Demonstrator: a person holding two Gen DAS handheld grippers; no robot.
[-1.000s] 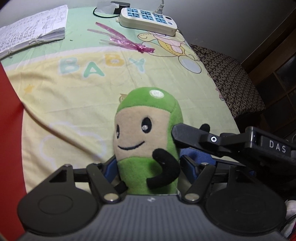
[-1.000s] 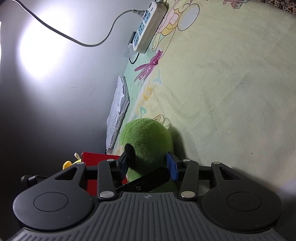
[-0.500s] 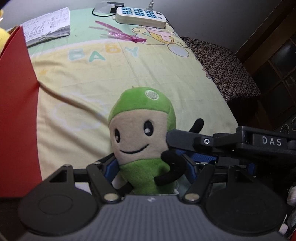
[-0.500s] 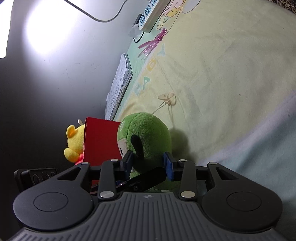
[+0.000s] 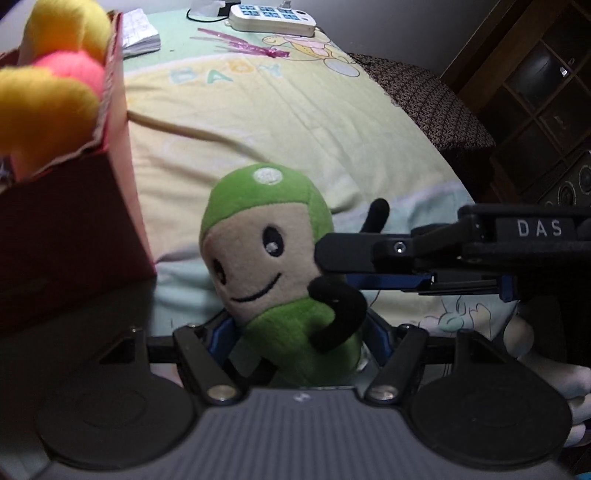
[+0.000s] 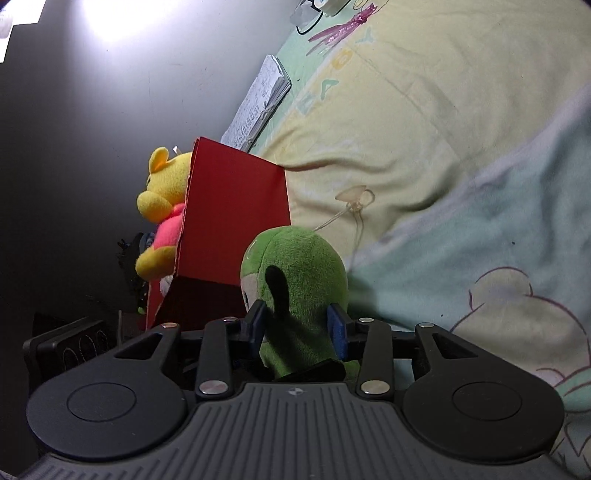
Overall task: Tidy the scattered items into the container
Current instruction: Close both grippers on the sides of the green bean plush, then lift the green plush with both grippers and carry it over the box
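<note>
The green toy (image 5: 266,258) is made of short, matt plush, with smoother beige cloth on the face and black fleece arms. The yellow bear (image 6: 162,206) is covered in fuzzier plush. The red box (image 6: 236,218) is formed of matt cardboard, rough and frayed along its torn rim. The bed sheet (image 5: 295,122) is seen as soft, wrinkled printed cotton. The left gripper (image 5: 299,332) and right gripper (image 6: 299,325) are moulded in matt black plastic with ribbed grey bodies, bright metal pins and blue pads. The power strip (image 5: 273,18) is glossy plastic; the notebook (image 6: 258,103) is paper; the ribbon (image 5: 243,46) is shiny film.
</note>
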